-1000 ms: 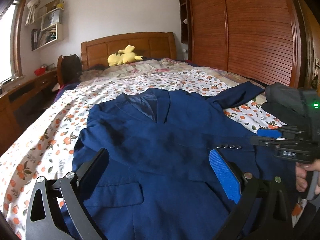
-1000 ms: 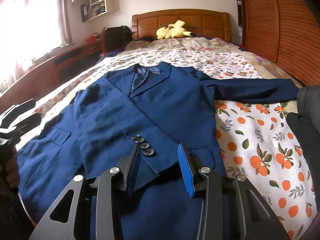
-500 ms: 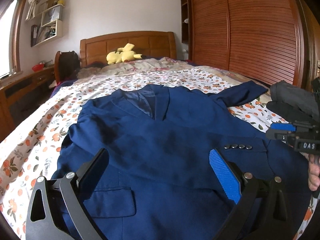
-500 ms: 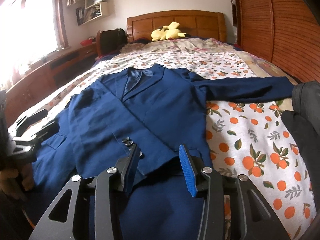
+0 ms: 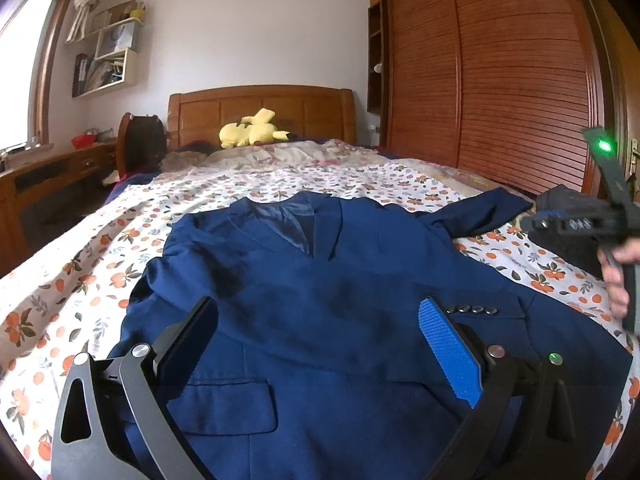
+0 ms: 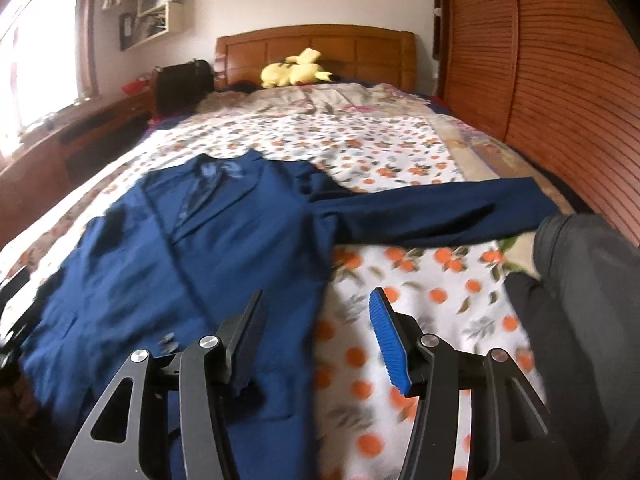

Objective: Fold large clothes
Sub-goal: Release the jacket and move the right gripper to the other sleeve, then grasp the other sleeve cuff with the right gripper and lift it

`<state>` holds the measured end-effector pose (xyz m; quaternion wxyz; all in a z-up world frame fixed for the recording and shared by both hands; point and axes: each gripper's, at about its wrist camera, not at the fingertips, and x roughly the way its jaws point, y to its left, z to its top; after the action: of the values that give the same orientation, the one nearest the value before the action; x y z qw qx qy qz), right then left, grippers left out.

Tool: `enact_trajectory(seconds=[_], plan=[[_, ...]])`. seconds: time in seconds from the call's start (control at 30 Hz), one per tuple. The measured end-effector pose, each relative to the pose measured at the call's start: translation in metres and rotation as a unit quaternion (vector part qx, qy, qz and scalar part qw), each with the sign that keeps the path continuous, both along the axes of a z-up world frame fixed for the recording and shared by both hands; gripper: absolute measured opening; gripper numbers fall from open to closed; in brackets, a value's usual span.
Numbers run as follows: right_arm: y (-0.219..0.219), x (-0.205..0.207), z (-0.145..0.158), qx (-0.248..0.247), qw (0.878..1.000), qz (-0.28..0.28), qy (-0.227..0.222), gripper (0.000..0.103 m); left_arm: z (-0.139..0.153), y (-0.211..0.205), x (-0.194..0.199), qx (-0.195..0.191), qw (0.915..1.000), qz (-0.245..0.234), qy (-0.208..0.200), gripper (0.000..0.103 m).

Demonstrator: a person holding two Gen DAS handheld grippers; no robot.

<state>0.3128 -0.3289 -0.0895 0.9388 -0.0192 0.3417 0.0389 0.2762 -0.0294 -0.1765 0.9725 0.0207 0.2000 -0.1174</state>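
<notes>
A navy blue suit jacket (image 5: 320, 300) lies face up on the bed, collar toward the headboard; it also shows in the right wrist view (image 6: 200, 256). One sleeve (image 6: 432, 216) stretches out to the right. The other sleeve is folded across the front, its cuff buttons (image 5: 474, 310) on top. My left gripper (image 5: 320, 344) is open and empty above the jacket's lower front. My right gripper (image 6: 320, 336) is open and empty over the jacket's right edge; it also shows at the right of the left wrist view (image 5: 568, 224).
The bed has an orange-print sheet (image 6: 400, 152) and a wooden headboard (image 5: 260, 112) with a yellow plush toy (image 5: 250, 130). Dark grey clothing (image 6: 576, 280) lies at the right edge. A wooden wardrobe (image 5: 500, 80) stands on the right, a desk (image 5: 48, 176) on the left.
My right gripper has opened wider and moved right and up, off the buttoned cuff toward the jacket's edge. My left gripper has drawn back and tilted up a little, still open.
</notes>
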Motion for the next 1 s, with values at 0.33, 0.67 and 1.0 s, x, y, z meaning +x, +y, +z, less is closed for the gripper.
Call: enact_trajectory(seconds=[0.33,0.67,1.0], plan=[[-0.034,0.089,-0.013,-0.004,0.998,-0.053,0.025,0.078,0.001,-0.001,-0.001,0.003,1.0000,-0.002,-0.001,0.101],[-0.070,0.161,-0.058,0.046,0.989,-0.108,0.093,0.078,0.000,0.000,-0.001,0.004,1.0000,-0.003,-0.001,0.101],[-0.105,0.187,-0.081,0.117,0.969,-0.173,0.134,0.071,-0.001,0.002,0.000,0.000,1.0000,-0.005,0.004,0.101]])
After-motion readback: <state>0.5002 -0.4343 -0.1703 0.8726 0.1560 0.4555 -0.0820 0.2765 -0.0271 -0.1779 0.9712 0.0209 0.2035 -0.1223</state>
